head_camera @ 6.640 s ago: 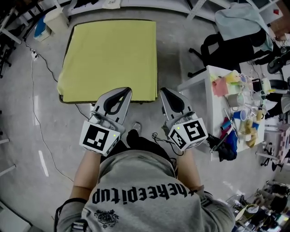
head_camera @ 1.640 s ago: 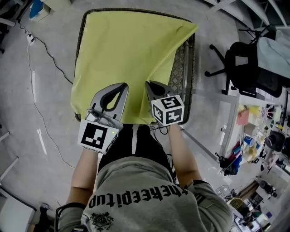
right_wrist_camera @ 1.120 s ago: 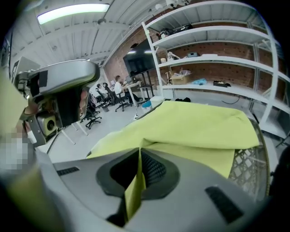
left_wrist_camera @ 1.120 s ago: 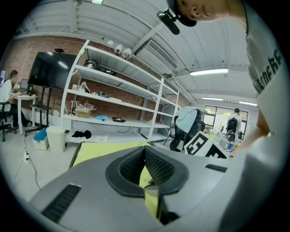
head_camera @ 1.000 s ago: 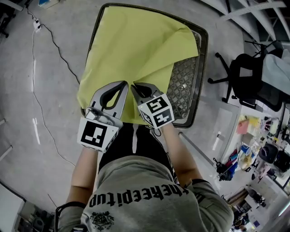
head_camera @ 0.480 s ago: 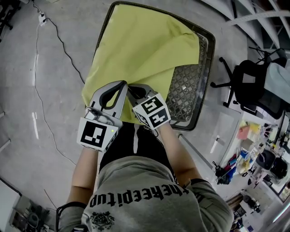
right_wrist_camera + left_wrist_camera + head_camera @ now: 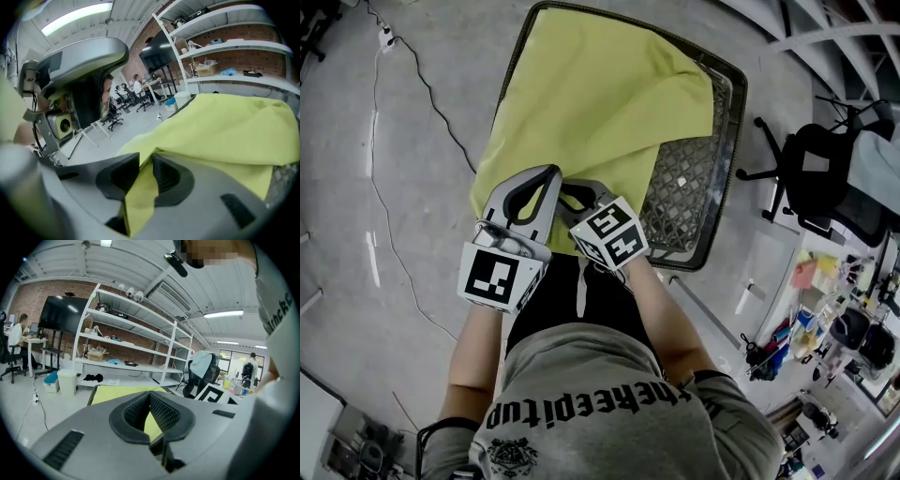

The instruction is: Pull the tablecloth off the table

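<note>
Since the tablecloth covers all but the right side of the table, whose mesh top shows bare there, the pull looks only partly done. At the table's near edge the left gripper is clamped on the cloth's hem; the right gripper, beside it, has just been opening its jaws, a fold lying slack between them. Best take a fresh, firm bite there, then draw both hands away from that edge, evenly.
</note>
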`<state>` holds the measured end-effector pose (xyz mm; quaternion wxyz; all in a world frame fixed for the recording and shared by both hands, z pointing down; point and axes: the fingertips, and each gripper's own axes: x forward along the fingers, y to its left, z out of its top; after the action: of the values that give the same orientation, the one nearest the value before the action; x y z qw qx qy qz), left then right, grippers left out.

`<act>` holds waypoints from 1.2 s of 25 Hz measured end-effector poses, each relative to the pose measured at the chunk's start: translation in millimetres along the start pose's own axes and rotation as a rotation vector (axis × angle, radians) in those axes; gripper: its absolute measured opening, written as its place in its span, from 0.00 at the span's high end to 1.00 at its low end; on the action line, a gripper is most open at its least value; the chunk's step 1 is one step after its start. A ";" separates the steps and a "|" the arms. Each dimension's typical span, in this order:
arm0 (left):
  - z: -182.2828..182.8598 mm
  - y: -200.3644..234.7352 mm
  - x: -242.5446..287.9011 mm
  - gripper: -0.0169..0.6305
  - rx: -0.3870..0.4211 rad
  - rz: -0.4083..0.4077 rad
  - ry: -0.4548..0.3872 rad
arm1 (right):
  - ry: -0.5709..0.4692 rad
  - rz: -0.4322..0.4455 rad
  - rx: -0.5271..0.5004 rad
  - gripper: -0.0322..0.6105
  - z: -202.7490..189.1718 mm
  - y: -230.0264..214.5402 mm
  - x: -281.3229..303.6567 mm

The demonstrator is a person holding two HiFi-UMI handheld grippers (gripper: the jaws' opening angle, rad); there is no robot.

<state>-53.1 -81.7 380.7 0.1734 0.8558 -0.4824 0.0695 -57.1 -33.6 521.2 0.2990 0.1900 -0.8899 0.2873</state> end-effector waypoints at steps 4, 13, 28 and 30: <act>0.0 1.0 0.4 0.95 0.001 0.002 0.002 | 0.012 0.062 0.002 0.82 -1.5 12.8 1.6; 3.8 3.5 -0.5 0.95 0.018 -0.012 -0.005 | -0.053 -0.047 0.021 0.82 10.4 -9.5 -11.4; 15.8 -51.8 47.4 0.95 0.053 -0.166 -0.015 | -0.308 -0.310 0.134 0.93 35.2 -99.5 -149.2; 18.6 -60.1 53.1 0.95 0.061 -0.175 -0.014 | -0.328 -0.340 0.125 0.93 39.4 -110.3 -167.2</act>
<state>25.0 -102.6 364.7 0.1492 0.9001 -0.4044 0.0627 107.8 -114.5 431.9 0.1823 0.3992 -0.8623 0.2528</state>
